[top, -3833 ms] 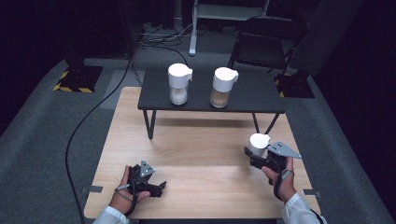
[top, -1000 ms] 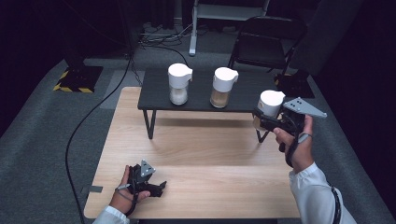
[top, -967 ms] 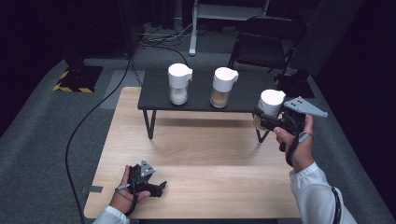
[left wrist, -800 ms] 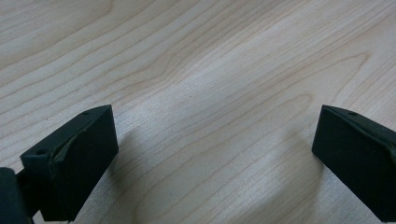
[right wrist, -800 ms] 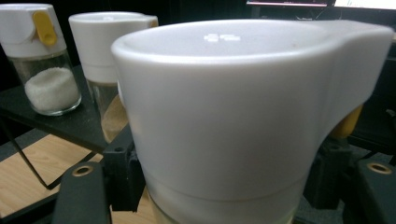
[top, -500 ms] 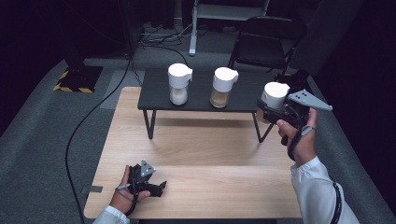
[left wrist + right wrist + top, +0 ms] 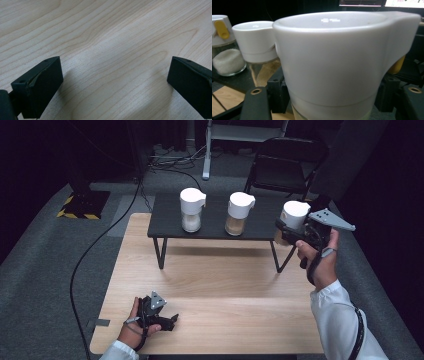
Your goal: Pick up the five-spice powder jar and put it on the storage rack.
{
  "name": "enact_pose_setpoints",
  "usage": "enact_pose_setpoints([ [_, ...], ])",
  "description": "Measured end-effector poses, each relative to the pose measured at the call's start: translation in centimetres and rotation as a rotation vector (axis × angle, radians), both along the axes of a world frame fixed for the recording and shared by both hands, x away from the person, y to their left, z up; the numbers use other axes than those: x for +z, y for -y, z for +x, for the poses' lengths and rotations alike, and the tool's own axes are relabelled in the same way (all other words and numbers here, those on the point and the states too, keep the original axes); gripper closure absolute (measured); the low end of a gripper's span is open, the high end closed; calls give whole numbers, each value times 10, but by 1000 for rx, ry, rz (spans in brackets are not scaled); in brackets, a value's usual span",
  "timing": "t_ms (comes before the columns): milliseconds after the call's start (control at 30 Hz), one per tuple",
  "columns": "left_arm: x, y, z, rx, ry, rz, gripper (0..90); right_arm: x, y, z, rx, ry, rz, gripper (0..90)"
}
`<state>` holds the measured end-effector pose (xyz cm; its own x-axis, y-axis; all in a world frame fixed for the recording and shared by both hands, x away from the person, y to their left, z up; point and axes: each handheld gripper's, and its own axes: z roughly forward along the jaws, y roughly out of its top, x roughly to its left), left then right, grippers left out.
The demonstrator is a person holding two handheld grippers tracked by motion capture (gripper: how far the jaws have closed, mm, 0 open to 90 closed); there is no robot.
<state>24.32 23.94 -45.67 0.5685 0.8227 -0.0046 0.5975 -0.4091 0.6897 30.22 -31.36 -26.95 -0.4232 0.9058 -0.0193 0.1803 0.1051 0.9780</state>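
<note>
My right gripper (image 7: 286, 233) is shut on a white-lidded jar (image 7: 294, 214), held upright at the right end of the low black table (image 7: 215, 227). In the right gripper view the jar's white lid (image 7: 337, 57) looms close between the jaws of the right gripper (image 7: 332, 106). Whether the jar's base touches the black table I cannot tell. Two similar jars stand on that table: one with white contents (image 7: 192, 210) and one with tan contents (image 7: 240, 213). My left gripper (image 7: 169, 322) rests open on the wooden table (image 7: 225, 285) near its front left corner, nothing between the jaws of the left gripper (image 7: 115, 85).
The black table stands on thin legs across the far part of the wooden table. A black folding chair (image 7: 285, 165) is behind it, and a cable (image 7: 100, 245) runs over the grey carpet at the left. Bare wood lies between the two hands.
My right gripper has carried the jar from the wooden table's front right up and away to the black table's right end, still creeping farther in the last second. The left gripper stayed put.
</note>
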Motion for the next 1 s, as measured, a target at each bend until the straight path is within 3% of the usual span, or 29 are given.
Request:
enact_pose_setpoints([
  [700, 0, 0, 1, -4, 2, 0, 2, 5, -21, 48, -30, 13, 30, 296],
  [1000, 0, 0, 1, -4, 1, -2, 2, 1, -28, 56, -37, 12, 39, 296],
])
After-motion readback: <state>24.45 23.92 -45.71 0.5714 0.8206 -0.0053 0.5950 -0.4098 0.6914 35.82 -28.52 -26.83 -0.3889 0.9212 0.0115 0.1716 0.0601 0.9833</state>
